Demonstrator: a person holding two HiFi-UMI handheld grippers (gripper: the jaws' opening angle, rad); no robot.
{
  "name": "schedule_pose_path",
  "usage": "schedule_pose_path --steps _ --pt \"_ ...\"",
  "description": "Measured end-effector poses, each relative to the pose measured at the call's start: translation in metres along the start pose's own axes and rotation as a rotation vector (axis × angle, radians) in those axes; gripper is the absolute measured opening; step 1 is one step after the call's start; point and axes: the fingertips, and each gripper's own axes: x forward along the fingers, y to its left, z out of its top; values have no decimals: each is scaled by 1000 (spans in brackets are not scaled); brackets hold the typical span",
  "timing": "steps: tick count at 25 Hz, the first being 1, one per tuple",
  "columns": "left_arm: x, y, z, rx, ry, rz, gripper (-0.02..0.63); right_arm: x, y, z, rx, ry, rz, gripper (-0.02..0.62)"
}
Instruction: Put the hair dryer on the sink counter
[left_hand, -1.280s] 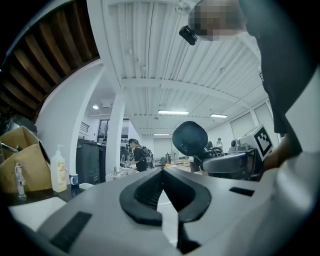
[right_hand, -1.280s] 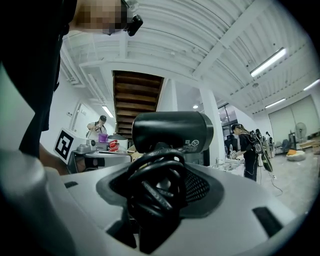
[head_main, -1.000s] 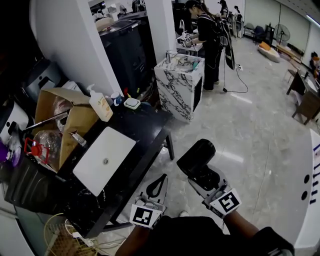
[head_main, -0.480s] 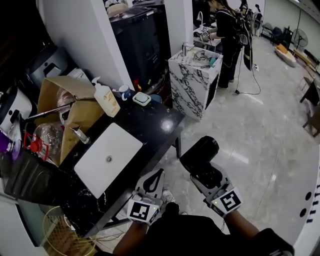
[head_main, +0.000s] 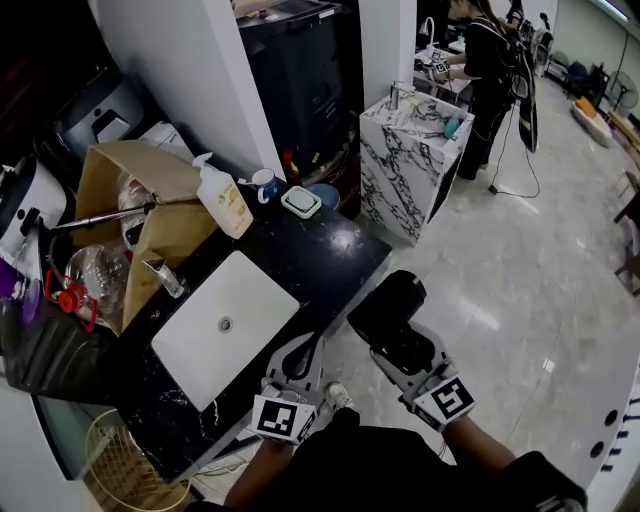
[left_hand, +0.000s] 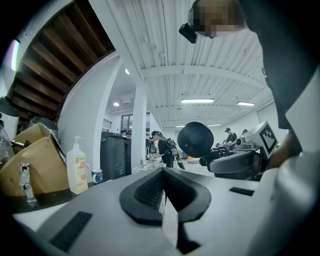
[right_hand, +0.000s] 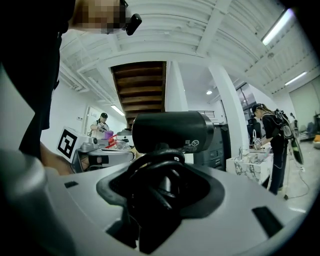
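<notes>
While your right gripper (head_main: 408, 352) clamps the dryer (head_main: 385, 305) by what looks like its handle, with loops of cord caught in between the jaws, the barrel stands clear above them. It sits at lower centre of the head view, over the floor just off the counter's (head_main: 330, 262) near edge and not yet above it. That low grip leaves the body free to be laid down. Your left gripper (head_main: 298, 372) hangs at the counter's edge, jaws pressed together on nothing, so it's simply out of the way. The sink (head_main: 225, 315) fills the counter's middle, and a soap bottle (head_main: 225, 200) and box (head_main: 140, 225) crowd the upper left. The bare black patch at frame centre looks like the likeliest landing spot.
</notes>
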Motion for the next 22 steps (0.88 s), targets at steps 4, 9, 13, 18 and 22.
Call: schedule_pose_path --steps 4,9,13,18,22 --pt "11 31 -3 -15 14 42 -6 30 -9 -3 42 12 -9 256" --pt "24 65 -7 -17 23 69 -6 71 -23 -12 56 57 -10 256" --pt "30 89 -12 -18 37 91 -6 99 -29 -18 35 73 14 256" --pt "39 122 -21 -49 70 109 -6 141 -35 -17 31 75 36 256" --pt "49 146 -30 -109 63 126 -6 168 -36 -9 18 12 91 256"
